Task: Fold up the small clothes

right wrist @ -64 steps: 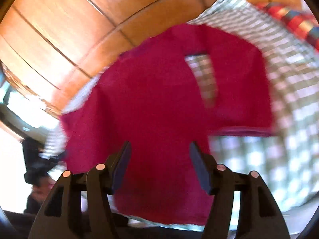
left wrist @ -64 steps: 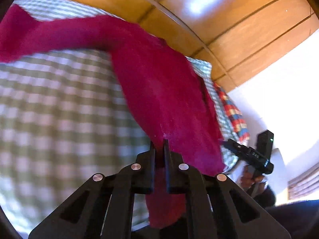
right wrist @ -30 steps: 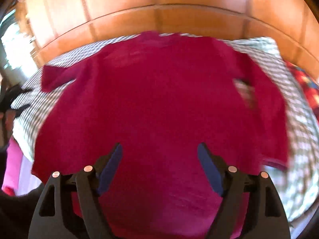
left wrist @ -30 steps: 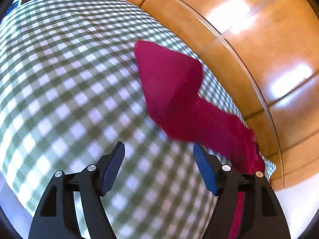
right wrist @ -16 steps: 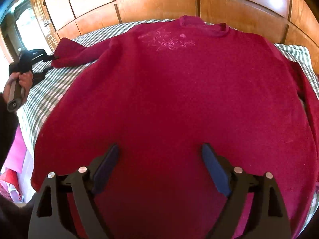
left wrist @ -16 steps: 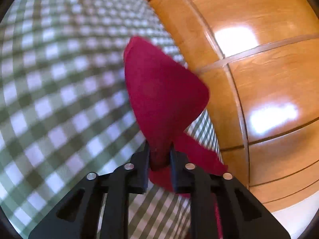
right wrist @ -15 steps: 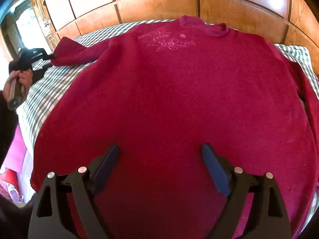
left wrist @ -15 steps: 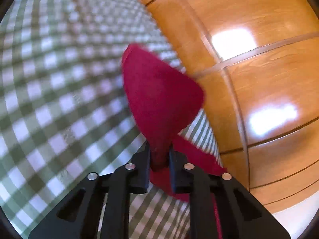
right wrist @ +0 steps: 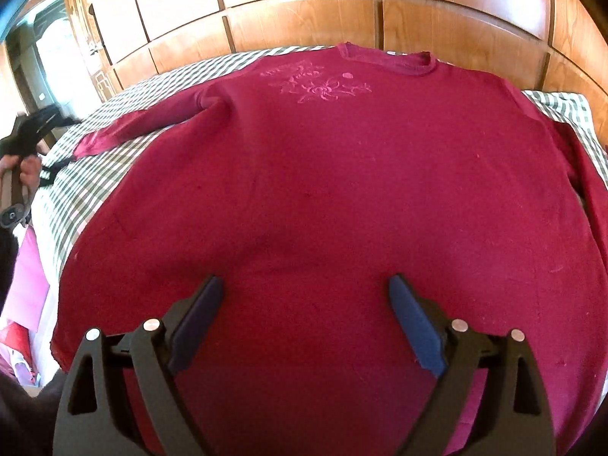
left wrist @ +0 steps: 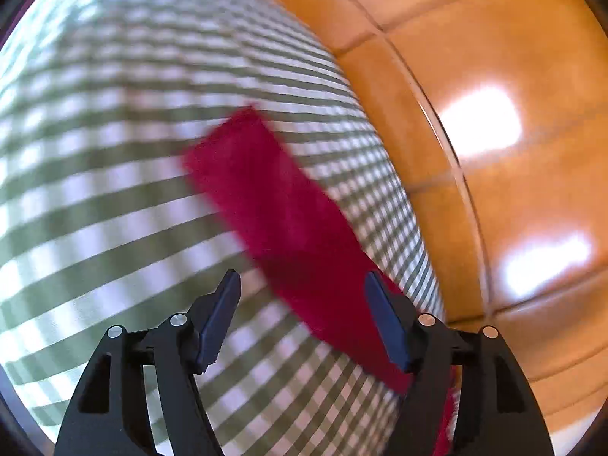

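A dark red sweater point(right wrist: 342, 190) with pink embroidery near the collar lies flat, front up, on the green checked bed cover point(right wrist: 95, 178). Its left sleeve point(right wrist: 144, 121) stretches out to the left. My right gripper point(right wrist: 306, 285) is open and empty above the sweater's lower hem. In the left wrist view the same sleeve point(left wrist: 281, 220) lies flat on the cover point(left wrist: 95, 190), blurred by motion. My left gripper point(left wrist: 302, 285) is open just over the sleeve's near part, holding nothing. It also shows in the right wrist view point(right wrist: 30, 129) at the far left, by the cuff.
A wooden panelled headboard point(right wrist: 304, 11) runs along the far side of the bed point(left wrist: 494, 152). The sweater's right sleeve point(right wrist: 585, 174) lies along the right edge. Pink fabric point(right wrist: 26, 285) sits beside the bed at lower left.
My left gripper was shut on the sleeve end half a second ago; it has opened and the sleeve now lies flat on the cover. The right gripper stays open over the hem.
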Motion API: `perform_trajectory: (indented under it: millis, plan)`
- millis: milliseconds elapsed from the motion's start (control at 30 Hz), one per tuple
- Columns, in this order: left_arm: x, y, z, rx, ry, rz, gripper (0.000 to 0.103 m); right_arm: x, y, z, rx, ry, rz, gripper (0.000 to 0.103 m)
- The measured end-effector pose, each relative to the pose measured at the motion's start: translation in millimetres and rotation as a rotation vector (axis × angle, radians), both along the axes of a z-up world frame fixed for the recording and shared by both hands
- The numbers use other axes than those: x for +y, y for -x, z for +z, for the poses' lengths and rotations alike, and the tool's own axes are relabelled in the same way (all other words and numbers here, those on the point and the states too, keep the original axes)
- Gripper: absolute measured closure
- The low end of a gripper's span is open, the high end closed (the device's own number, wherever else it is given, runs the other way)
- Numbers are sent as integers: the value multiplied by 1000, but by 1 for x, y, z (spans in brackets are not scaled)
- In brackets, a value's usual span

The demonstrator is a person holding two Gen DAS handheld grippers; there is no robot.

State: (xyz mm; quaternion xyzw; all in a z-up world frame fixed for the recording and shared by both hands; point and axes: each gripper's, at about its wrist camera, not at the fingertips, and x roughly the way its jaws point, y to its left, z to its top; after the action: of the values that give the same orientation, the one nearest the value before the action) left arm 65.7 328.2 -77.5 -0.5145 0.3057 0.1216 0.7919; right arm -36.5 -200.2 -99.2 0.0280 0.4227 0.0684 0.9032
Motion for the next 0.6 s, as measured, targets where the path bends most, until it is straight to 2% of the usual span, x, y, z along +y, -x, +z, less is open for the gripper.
perform_trajectory:
  millis: [33, 167, 233, 367, 400, 433, 467, 500, 567, 600]
  plan:
    - [5, 10, -5, -3, 26, 20, 37, 0, 1, 0, -4, 0, -1, 12]
    - [19, 25, -12, 12, 33, 52, 37, 2, 3, 0, -10, 11, -6, 11]
    - [29, 19, -11, 14, 45, 55, 33, 3, 3, 0, -9, 17, -8, 11]
    - [48, -3, -10, 36, -7, 81, 33, 5, 4, 1, -9, 26, -14, 11]
    - [50, -10, -11, 46, -17, 81, 38, 5, 4, 1, -9, 29, -15, 10]
    - [50, -22, -11, 53, -46, 51, 74, 6, 3, 0, -8, 34, -17, 10]
    - [47, -34, -8, 91, -109, 12, 97, 7, 3, 0, -5, 36, -19, 10]
    - [45, -37, -3, 123, -166, 20, 97, 7, 2, 1, -2, 37, -20, 10]
    - [41, -37, 20, 101, -298, 54, 97, 7, 1, 1, 1, 38, -21, 9]
    - [35, -37, 35, 115, -406, 68, 101, 7, 1, 1, 0, 39, -22, 9]
